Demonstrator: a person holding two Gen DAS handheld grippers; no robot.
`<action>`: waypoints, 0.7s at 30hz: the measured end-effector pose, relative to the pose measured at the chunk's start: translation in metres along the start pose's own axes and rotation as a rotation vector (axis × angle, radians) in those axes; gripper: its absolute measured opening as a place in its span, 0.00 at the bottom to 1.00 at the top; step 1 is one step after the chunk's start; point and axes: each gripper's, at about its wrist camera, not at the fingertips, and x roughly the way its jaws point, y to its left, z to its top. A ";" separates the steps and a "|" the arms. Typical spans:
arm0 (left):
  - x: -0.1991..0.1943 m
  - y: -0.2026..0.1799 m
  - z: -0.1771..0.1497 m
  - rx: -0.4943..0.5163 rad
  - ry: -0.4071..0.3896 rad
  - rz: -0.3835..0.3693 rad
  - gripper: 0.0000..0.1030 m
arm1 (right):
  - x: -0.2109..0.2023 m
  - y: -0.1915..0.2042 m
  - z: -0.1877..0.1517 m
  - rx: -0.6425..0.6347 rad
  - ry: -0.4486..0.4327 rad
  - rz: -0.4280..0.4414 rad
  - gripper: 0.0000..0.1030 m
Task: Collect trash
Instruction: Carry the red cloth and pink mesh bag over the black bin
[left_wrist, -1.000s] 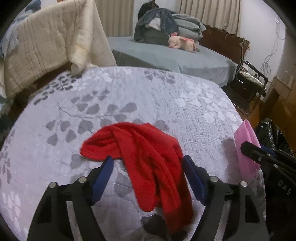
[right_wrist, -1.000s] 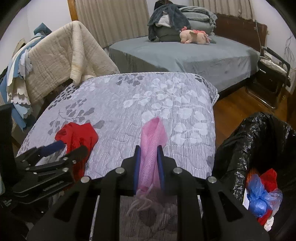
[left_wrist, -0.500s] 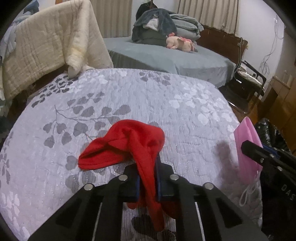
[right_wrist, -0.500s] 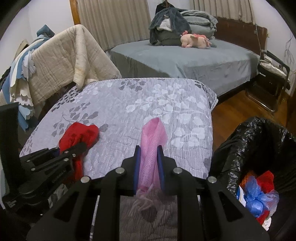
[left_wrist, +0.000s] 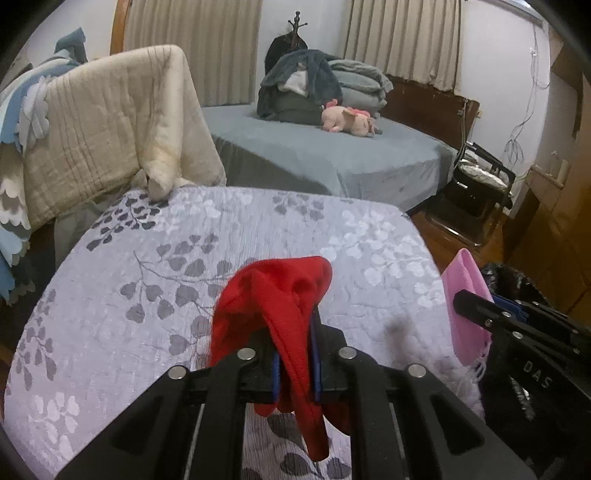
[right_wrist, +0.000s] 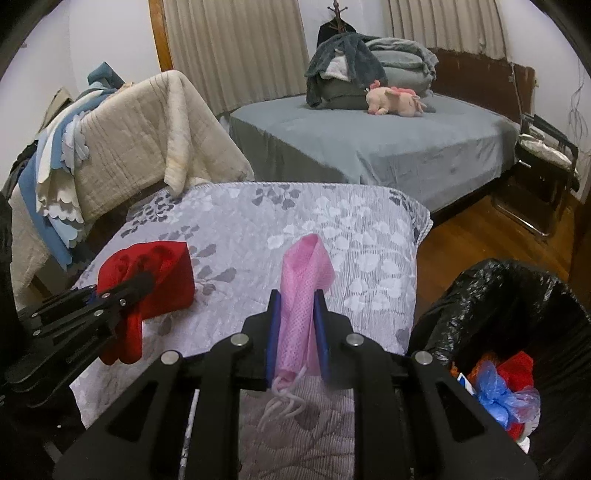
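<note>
My left gripper (left_wrist: 295, 354) is shut on a red cloth (left_wrist: 273, 295) and holds it lifted above the grey leaf-patterned quilt (left_wrist: 147, 266); it also shows at the left of the right wrist view (right_wrist: 146, 282), with the red cloth (right_wrist: 162, 269) hanging from it. My right gripper (right_wrist: 297, 314) is shut on a pink mesh cloth (right_wrist: 304, 266), with white strings dangling below; the pink cloth also shows in the left wrist view (left_wrist: 467, 295). A black trash bag (right_wrist: 498, 295) stands open at the right, holding red and blue trash (right_wrist: 498, 391).
A beige blanket (right_wrist: 140, 140) hangs over a rail at the left. A grey bed (right_wrist: 369, 136) with piled bedding and a pink plush toy (right_wrist: 397, 101) lies behind. A black chair (right_wrist: 543, 158) stands on the wooden floor at the right.
My left gripper closed on the red cloth and lifted it off the quilt. My right gripper kept hold of the pink cloth and rose a little.
</note>
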 end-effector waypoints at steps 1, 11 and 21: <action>-0.005 -0.001 0.002 -0.001 -0.009 -0.006 0.12 | -0.003 0.000 0.001 -0.001 -0.003 0.001 0.17; -0.042 -0.015 0.012 0.019 -0.075 -0.029 0.12 | -0.036 0.008 0.009 -0.028 -0.041 0.010 0.17; -0.060 -0.021 0.013 0.021 -0.112 -0.054 0.12 | -0.060 0.006 0.011 -0.037 -0.072 -0.026 0.17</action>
